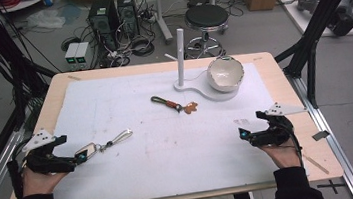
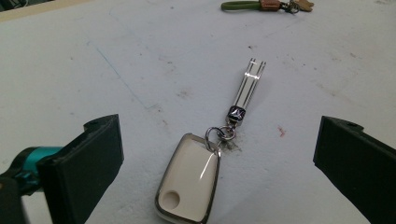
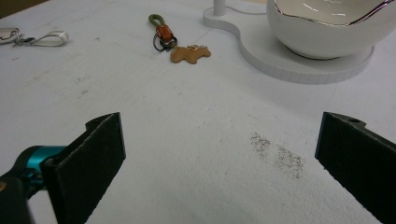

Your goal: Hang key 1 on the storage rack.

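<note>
The left tongs (image 1: 73,159) sat at the near left of the table (image 1: 169,145), spread wide and holding nothing. The car key fob (image 2: 189,184) lay flat on the white mat between the two jaws in the left gripper view, its cream face up and its chrome rim catching light. From its far end a small ring led to a silver strap tag (image 2: 249,86) that ran away toward the middle of the table. In the high view the fob (image 1: 86,152) lay just beyond the tips of the tongs.

The step in hand appeared to be closing on the fob. To do it well, the person would likely need to ease the tongs forward until the jaws straddled the fob's broad body, not the ring or the thin tag, which would probably slip or swing. The jaws would best come down level with the mat and close on the fob's long chrome edges, since the smooth casing looked slippery and might squirt out under a skewed grip.

The right tongs (image 1: 243,134) rested at the near right, likewise wide apart and empty. Farther off lay a second key ring with a green loop (image 1: 163,101) and a brown charm (image 1: 191,108), beside a white stand (image 1: 180,53) and bowl (image 1: 225,74).
</note>
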`<state>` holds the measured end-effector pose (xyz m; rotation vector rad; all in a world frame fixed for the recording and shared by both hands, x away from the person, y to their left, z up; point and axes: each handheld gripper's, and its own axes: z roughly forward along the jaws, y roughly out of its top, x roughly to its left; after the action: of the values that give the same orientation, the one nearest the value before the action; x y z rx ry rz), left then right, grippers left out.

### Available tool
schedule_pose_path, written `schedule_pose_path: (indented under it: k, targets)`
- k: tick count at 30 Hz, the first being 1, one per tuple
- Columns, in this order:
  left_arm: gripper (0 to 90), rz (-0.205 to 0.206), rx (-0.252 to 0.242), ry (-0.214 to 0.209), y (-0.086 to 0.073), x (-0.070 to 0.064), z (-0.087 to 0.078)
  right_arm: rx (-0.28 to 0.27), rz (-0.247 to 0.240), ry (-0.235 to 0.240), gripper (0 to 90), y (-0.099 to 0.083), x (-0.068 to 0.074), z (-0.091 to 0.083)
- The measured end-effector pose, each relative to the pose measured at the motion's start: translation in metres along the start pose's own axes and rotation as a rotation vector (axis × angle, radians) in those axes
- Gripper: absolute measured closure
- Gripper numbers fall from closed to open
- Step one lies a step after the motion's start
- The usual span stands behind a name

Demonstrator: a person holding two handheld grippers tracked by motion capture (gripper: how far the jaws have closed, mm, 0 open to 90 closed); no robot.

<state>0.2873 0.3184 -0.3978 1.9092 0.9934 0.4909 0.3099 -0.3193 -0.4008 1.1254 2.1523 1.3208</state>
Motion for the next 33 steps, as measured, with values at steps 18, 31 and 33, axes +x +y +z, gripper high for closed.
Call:
schedule_pose_path:
  k: [18,31,33]
  targets:
    - [2.0,0.0,0.003,0.003,-0.001,0.0,0.001,-0.002,0.005,0.0,0.6,0.002,0.008,0.002]
    - [2.0,0.005,0.025,0.001,0.0,0.001,0.007,0.027,-0.021,-0.014,0.7,0.01,0.014,0.011]
    - [2.0,0.007,0.022,0.003,0.0,0.002,0.006,0.045,-0.029,-0.006,0.7,0.014,0.015,0.016]
